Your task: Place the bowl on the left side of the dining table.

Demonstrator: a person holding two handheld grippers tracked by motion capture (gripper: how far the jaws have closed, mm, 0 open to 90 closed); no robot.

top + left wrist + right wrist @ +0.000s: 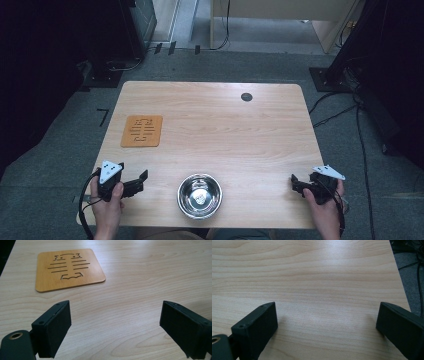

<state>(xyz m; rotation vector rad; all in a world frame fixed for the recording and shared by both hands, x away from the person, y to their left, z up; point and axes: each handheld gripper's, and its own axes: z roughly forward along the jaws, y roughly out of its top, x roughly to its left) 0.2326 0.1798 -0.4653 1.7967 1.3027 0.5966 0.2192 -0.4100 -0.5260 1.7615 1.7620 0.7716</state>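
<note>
Resting at the table's [225, 125] near corners, the left gripper [141, 181] and right gripper [296, 183] both have jaws spread wide, empty. The steel bowl [200, 195] sits between them at six o'clock; the wooden trivet [142, 131] lies at ten o'clock.

Looks like a lab or test room in an office building, not anybody's home. The light wood table [210, 130] with rounded corners and a cable grommet [246, 97] is plain office furniture, sitting on grey carpet [240, 62] like you get in workplaces. Black cables [360, 130] run loose over the floor at the right, dark equipment stands [107, 75] and black drapes close off both sides, and another pale wood desk [280, 12] stands at the back. Feels like a recording setup.
</note>
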